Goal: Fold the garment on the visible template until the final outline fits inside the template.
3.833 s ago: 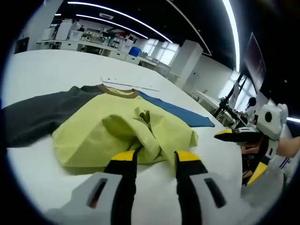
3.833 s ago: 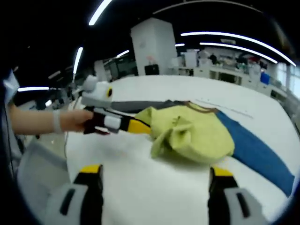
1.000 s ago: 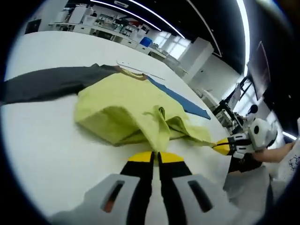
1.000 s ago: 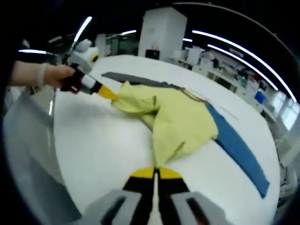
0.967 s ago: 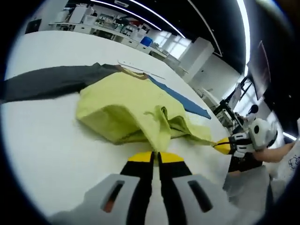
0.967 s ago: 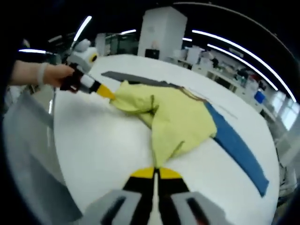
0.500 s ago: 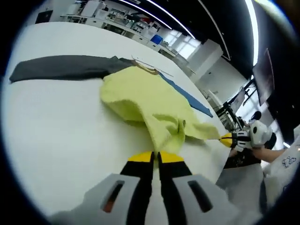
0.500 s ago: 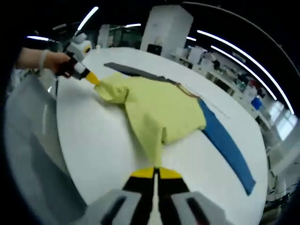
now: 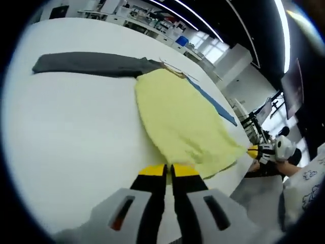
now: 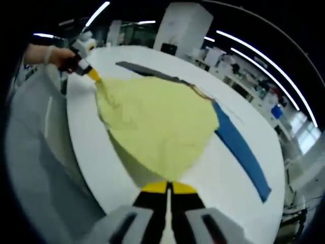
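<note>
The white worktop [image 9: 61, 127] carried the yellow-green long-sleeved garment [image 9: 183, 122], grey sleeve [image 9: 91, 64] and blue sleeve [image 10: 238, 147] out to either side. Left tongs [image 9: 168, 172] and right tongs [image 10: 167, 189] were clamped on hem corners, stretching it. Bunched a second before, the body now lay flat. Next, probably lay the hem down and fold.

Bunched yellow garment [image 9: 183, 119] now stretched flat between both hand-held grippers, wrinkles gone.
</note>
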`<act>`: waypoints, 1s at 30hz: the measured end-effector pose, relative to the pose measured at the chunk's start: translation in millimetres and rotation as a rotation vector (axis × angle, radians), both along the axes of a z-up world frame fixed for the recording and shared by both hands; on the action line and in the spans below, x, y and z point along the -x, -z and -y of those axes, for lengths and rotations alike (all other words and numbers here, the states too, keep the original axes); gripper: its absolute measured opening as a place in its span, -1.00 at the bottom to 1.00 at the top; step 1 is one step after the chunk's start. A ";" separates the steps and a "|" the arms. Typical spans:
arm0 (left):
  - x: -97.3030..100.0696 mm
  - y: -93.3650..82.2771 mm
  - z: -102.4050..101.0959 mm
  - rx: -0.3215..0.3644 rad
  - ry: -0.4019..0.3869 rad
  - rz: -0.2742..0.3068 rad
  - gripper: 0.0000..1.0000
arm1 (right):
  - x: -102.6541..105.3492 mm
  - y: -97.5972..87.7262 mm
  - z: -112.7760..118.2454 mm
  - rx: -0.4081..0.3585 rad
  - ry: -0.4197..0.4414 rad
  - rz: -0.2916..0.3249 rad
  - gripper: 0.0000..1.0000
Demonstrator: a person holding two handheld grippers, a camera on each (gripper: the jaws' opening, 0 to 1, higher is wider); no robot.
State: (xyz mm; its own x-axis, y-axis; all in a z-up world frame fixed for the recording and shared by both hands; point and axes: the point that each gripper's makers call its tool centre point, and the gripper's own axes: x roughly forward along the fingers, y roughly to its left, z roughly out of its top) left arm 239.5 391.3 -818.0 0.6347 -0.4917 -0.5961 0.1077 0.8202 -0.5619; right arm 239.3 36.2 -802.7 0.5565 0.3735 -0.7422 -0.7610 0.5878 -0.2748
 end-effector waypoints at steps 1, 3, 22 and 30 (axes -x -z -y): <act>1.4 0.6 -1.1 0.008 -0.011 -0.014 -0.98 | 0.8 0.6 1.6 0.004 -0.001 -0.002 -1.00; 3.3 0.0 -1.8 0.031 -0.032 -0.027 -0.98 | 1.2 1.6 3.9 0.003 0.002 -0.007 -1.00; 19.5 20.1 9.4 -0.002 -0.016 -0.158 -0.98 | 8.4 35.1 10.4 0.074 -0.050 -0.070 -1.00; 16.6 29.4 -2.7 0.004 -0.027 -0.173 -0.98 | 8.9 42.8 12.2 0.076 -0.047 -0.102 -1.00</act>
